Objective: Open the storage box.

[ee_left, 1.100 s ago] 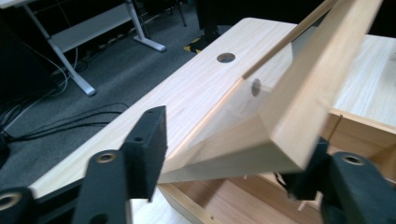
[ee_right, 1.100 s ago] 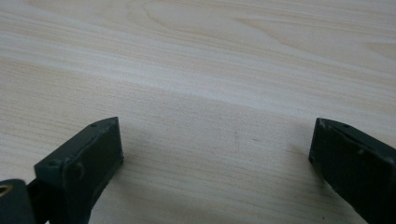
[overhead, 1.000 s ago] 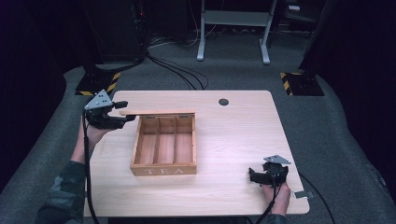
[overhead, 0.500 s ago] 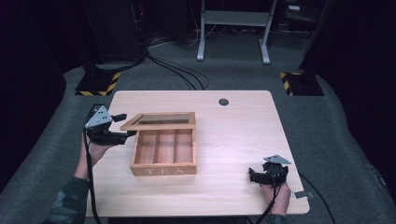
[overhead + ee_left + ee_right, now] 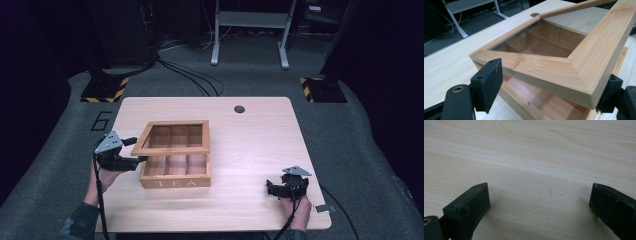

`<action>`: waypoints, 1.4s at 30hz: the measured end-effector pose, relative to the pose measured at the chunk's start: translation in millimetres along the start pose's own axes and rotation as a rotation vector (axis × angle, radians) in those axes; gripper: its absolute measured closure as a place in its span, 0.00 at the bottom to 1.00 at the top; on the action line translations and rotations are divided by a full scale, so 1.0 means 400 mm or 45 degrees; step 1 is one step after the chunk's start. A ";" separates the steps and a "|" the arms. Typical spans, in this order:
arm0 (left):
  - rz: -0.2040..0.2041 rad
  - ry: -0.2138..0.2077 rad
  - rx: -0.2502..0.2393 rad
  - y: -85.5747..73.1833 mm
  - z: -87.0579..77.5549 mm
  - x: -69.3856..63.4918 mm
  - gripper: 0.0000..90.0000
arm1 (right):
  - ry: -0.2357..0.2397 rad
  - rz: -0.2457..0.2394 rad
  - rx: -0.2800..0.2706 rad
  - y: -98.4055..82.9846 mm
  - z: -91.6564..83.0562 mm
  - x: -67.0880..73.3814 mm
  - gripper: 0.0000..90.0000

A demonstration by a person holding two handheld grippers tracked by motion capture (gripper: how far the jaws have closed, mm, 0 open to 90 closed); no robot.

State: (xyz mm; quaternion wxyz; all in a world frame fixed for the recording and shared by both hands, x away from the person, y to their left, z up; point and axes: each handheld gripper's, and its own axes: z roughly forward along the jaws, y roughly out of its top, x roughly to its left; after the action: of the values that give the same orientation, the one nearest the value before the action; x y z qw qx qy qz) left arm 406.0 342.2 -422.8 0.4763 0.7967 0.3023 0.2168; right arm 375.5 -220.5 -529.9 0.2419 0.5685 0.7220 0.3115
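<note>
A: What's on the left?

B: The left gripper (image 5: 134,151) sits at the left front corner of the wooden tea box (image 5: 175,170). Its jaws have just been opening; the corner of the glass-paned lid (image 5: 172,138) lies between them, one pad (image 5: 489,80) clear of the wood, the other close by the lid's edge.

A: And the lid?

B: Tilted, not down flat, over the box's compartments. The box stands left of the middle of the wooden table (image 5: 250,145), "TEA" on its front.

A: The right?

B: The right gripper (image 5: 272,189) rests near the table's front right corner, well apart from the box, jaws spread wide with bare tabletop between them.
</note>
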 end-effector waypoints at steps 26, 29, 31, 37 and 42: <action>-0.184 -0.029 0.078 -0.132 0.039 -0.044 0.23 | 0.001 -0.001 -0.001 0.000 0.000 0.000 0.03; -0.180 -0.053 0.104 -0.130 0.034 -0.045 0.19 | 0.001 -0.002 0.000 0.000 0.000 0.000 0.03; -0.178 -0.074 0.122 -0.130 0.030 -0.050 0.17 | 0.001 -0.001 0.000 0.000 0.000 0.000 0.03; -0.172 -0.069 0.188 -0.157 0.041 -0.071 0.13 | 0.001 -0.001 0.001 0.000 0.000 0.000 0.03; -0.192 -0.034 0.188 -0.182 0.027 -0.074 0.12 | 0.002 -0.006 -0.003 -0.001 0.000 -0.001 0.03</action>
State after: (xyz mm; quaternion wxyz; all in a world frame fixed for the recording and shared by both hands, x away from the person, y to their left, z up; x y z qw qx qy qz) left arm 371.4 341.3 -494.3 0.4354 0.8074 0.3702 0.1467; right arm 375.4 -220.9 -530.1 0.2427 0.5661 0.7233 0.3121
